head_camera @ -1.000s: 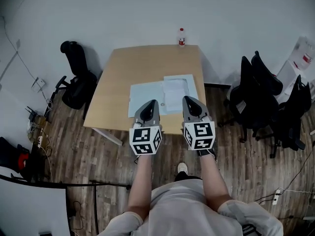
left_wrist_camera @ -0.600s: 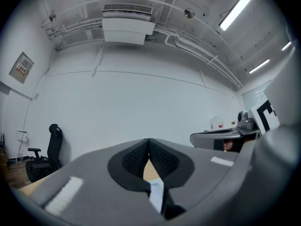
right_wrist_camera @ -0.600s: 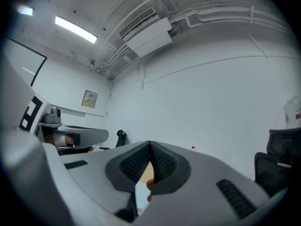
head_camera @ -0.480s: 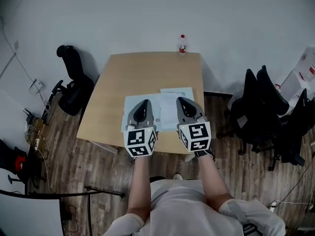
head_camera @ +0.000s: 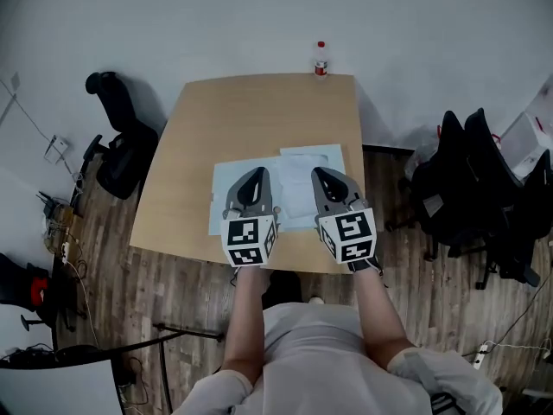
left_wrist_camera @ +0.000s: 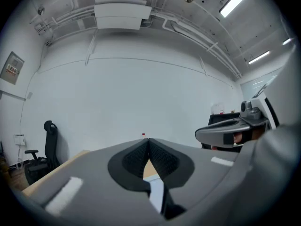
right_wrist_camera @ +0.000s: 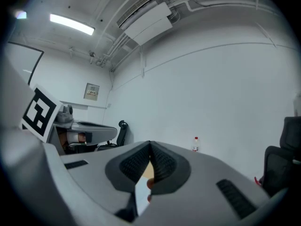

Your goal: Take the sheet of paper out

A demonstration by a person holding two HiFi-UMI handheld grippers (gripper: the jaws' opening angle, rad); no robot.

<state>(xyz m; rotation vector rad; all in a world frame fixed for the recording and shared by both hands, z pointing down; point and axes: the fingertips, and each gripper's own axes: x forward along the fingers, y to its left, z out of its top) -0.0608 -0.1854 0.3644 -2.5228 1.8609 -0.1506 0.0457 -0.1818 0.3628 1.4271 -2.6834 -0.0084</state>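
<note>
Head view: sheet of paper (head_camera: 301, 178) lies on a pale blue folder (head_camera: 221, 204) near the table's (head_camera: 251, 115) near edge; left gripper (head_camera: 257, 172) and right gripper (head_camera: 319, 173) hover over them.
Left gripper view: jaws closed tip to tip, empty.
Right gripper view: jaws closed, empty.

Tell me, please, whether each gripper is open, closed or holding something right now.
Left gripper: closed, tips together, holding nothing.
Right gripper: closed, tips together, holding nothing.

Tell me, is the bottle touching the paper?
Apart. Head view: the bottle stands at the table edge, bare wood between it and the paper.
</note>
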